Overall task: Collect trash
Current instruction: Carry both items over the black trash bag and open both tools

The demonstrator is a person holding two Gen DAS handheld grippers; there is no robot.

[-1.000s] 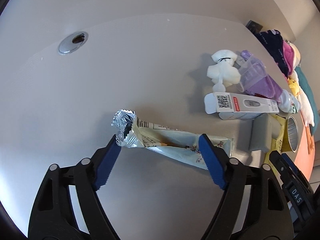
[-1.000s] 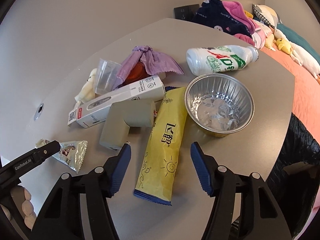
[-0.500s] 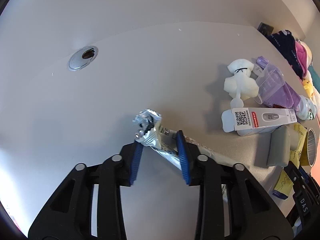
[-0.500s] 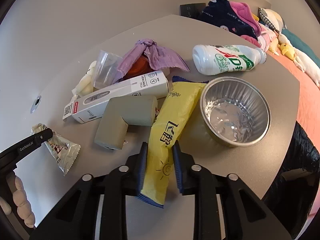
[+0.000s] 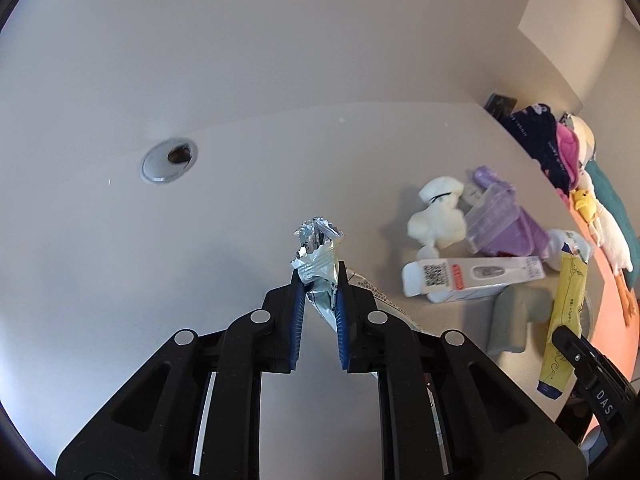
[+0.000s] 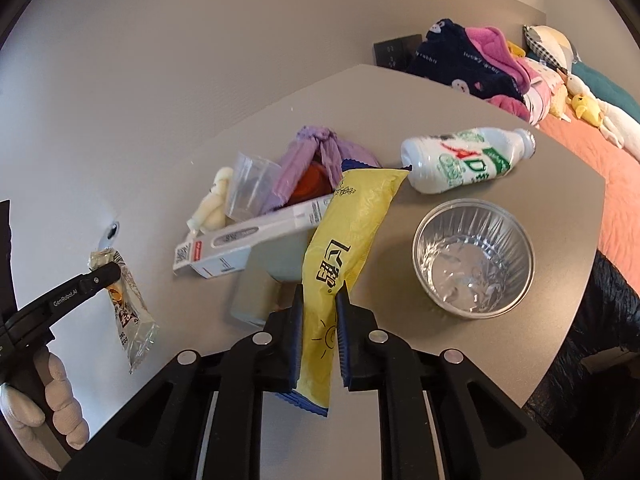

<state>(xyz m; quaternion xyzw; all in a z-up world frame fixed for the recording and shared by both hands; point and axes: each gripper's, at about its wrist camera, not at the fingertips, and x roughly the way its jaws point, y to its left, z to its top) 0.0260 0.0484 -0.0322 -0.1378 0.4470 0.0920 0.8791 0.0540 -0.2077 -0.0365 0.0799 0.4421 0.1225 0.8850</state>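
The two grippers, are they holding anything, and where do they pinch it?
The left gripper pinches the silver wrapper near its crumpled top; the right gripper pinches the yellow packet across its lower half.

The table [image 6: 460, 360] is smooth and dull grey. The bowl [image 6: 474, 258] is shiny crinkly foil. The yellow wrapper [image 6: 348, 232] is glossy plastic.

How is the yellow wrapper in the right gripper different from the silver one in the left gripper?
The yellow wrapper is opaque, with dark print and a blue bottom edge; the silver wrapper is pale foil with small print. The yellow one is clearly longer and flatter; the silver one is crumpled at its torn top. The right gripper grips the yellow one low down; the left gripper pinches the silver one near its top. Both are clamped.
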